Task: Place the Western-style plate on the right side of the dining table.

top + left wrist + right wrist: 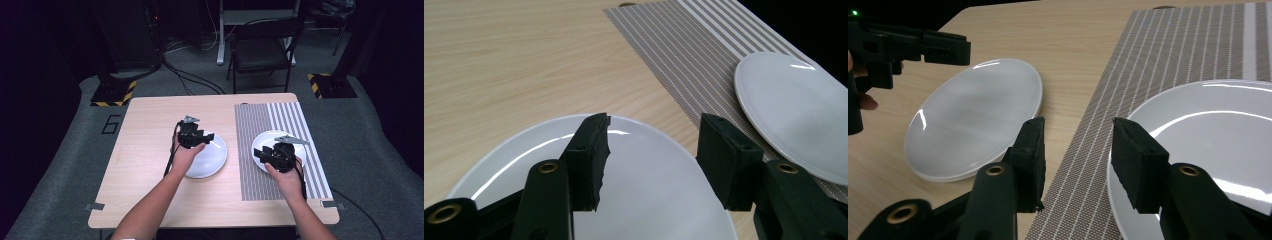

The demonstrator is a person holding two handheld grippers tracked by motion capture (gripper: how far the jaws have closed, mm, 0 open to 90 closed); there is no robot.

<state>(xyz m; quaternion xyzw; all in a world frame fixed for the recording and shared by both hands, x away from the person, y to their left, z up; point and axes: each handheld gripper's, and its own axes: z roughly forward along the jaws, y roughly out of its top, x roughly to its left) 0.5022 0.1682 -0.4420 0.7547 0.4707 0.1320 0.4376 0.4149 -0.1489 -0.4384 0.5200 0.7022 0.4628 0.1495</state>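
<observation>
— Between my left gripper's (651,160) fingers, what sits?
— Nothing; they're spread apart over a white plate (659,200) on the bare tabletop (514,65).
— And my right gripper (1078,165)?
— Its fingers are parted too, straddling the near rim of the second plate (1218,135), which lies on the striped placemat (1168,55) just beyond.

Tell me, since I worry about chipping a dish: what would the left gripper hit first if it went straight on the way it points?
Most likely the white plate on the bare wood: the left gripper hangs open over it, angled down toward its surface. How far above is unclear.
</observation>
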